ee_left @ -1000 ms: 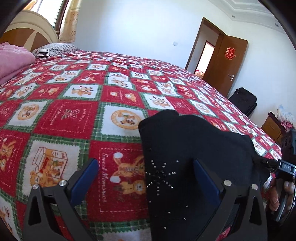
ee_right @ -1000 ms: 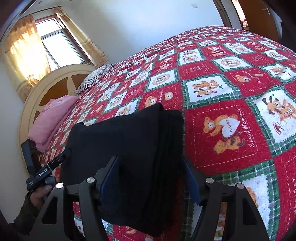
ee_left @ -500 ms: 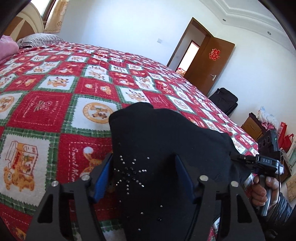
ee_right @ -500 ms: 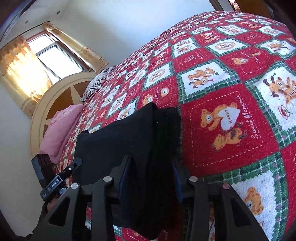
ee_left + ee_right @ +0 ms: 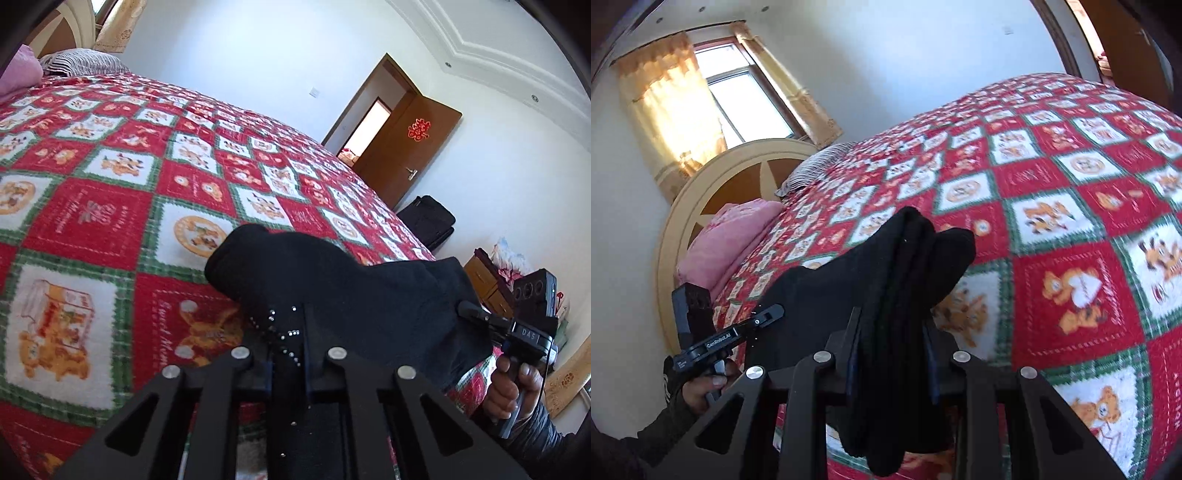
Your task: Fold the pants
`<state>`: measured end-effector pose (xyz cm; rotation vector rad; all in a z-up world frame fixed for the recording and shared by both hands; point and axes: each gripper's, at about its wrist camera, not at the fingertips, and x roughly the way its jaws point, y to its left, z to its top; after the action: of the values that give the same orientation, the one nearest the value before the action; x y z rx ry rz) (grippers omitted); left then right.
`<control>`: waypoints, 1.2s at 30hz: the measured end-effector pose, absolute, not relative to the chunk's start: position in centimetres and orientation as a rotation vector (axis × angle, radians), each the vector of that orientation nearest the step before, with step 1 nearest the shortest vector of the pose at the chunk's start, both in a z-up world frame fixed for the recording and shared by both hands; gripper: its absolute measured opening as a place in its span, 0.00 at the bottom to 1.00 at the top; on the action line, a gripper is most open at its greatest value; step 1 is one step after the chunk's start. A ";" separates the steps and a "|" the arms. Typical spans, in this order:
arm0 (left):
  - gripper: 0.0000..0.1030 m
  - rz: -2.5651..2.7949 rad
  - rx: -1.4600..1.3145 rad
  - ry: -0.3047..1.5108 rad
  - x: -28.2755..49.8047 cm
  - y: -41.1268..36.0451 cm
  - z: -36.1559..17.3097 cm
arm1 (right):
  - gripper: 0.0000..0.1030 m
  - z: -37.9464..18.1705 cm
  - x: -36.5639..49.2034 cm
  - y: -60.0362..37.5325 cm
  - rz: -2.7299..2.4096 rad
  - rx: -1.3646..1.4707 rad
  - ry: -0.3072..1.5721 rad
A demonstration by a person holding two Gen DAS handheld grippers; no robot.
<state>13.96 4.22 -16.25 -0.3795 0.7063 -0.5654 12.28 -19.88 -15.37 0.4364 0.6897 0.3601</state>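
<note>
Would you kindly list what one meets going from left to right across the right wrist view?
Left gripper → pink folded blanket → striped grey pillow → black folded pants → red teddy-bear patchwork bedspread.

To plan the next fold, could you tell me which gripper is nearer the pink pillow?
Left. The left gripper clamps the black pants on the side toward the pink pillow; the right gripper clamps them on the far side.

One pair of black pants (image 5: pixel 332 280) lies on one bed (image 5: pixel 110 221). Two grippers work here: the left gripper (image 5: pixel 288 354) and the right gripper (image 5: pixel 890 354). At the headboard sit one pink pillow (image 5: pixel 727 240) and one striped pillow (image 5: pixel 816 166). The room has one door (image 5: pixel 410 147), one black bag (image 5: pixel 428 221) and one window (image 5: pixel 738 99).
</note>
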 end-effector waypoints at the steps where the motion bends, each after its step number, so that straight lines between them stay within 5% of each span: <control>1: 0.11 -0.555 -0.385 0.696 13.9 4.8 -15.9 | 0.28 -15.0 12.9 -19.4 0.373 0.431 0.690; 15: 0.11 -0.223 -0.384 0.502 12.1 17.4 -12.3 | 0.27 -13.2 25.0 -5.9 0.618 0.359 0.718; 22: 0.13 -0.071 -0.320 0.562 13.4 20.6 -15.7 | 0.27 -16.7 28.5 0.9 0.632 0.305 0.790; 28: 0.54 0.008 -0.379 0.587 13.5 21.5 -18.1 | 0.40 -19.6 29.8 0.0 0.544 0.340 0.844; 36: 0.67 0.044 -0.385 0.593 13.1 21.8 -18.2 | 0.52 -20.0 29.7 -0.6 0.497 0.331 0.855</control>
<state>13.11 21.78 -18.25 -0.3850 0.5933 0.0441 29.71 -0.57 -20.04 0.3312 0.8547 0.4974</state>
